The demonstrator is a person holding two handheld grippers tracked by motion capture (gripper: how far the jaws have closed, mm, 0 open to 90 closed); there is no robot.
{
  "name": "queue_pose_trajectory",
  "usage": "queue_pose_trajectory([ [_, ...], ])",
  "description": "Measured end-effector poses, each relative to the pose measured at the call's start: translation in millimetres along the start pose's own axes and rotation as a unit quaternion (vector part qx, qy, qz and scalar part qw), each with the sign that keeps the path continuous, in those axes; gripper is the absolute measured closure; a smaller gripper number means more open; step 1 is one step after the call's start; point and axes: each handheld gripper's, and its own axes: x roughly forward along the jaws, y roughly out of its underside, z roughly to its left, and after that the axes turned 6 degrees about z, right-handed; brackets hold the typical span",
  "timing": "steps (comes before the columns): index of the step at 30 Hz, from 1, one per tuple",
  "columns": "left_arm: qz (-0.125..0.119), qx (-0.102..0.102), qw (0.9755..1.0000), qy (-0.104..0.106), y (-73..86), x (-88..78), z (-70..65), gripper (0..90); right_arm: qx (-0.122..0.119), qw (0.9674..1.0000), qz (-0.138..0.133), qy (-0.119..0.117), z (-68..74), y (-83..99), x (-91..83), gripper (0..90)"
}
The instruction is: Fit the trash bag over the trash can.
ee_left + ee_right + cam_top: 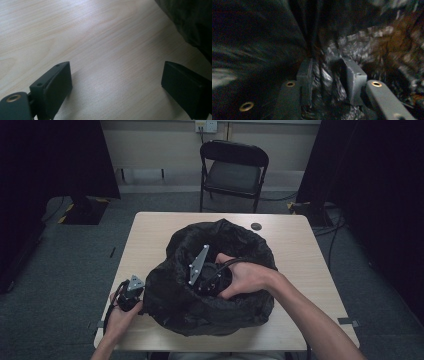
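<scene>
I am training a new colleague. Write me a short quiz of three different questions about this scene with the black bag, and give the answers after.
1. True or false: the left gripper holds the rim of the black plastic bag.
2. Multiple choice: where is the right gripper? A) on the folding chair B) reaching down inside the bag C) flat on the wooden table, away from the bag
3. Fill in: the left gripper's jaws stand wide ____ over bare tabletop.

Key
1. False. It holds nothing; the bag lies beside it.
2. B. The right gripper view shows crinkled black film around and between its jaws; whether they pinch it is unclear.
3. open
</scene>
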Motion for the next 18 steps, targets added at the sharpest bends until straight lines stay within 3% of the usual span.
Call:
queue_pose_trajectory([
  [5,0.0,0.0,1.0,0.0,-0.1,0.2,0.2,8.9,-0.003,0.9995,0.03,-0.001,-2.5,-1.2,10.0,57.3],
  [9,0.0,0.0,1.0,0.0,-0.1,0.2,0.2,8.8,0.018,0.9984,0.049,-0.022,-6.2,-1.0,17.7,45.4],
  [11,-0.001,-0.001,1.0,0.0,-0.1,0.3,0.2,8.8,0.009,0.9981,0.058,-0.018,-8.4,-0.5,20.9,40.6],
  [14,0.0,0.0,1.0,0.0,-0.1,0.3,0.3,8.8,0.02,0.9986,0.049,-0.008,-11.3,-1.4,20.2,33.1],
  [18,-0.001,0.0,1.0,0.0,-0.2,0.4,0.2,8.8,0.017,0.9988,0.045,0.0,-10.4,-2.1,17.3,31.7],
])
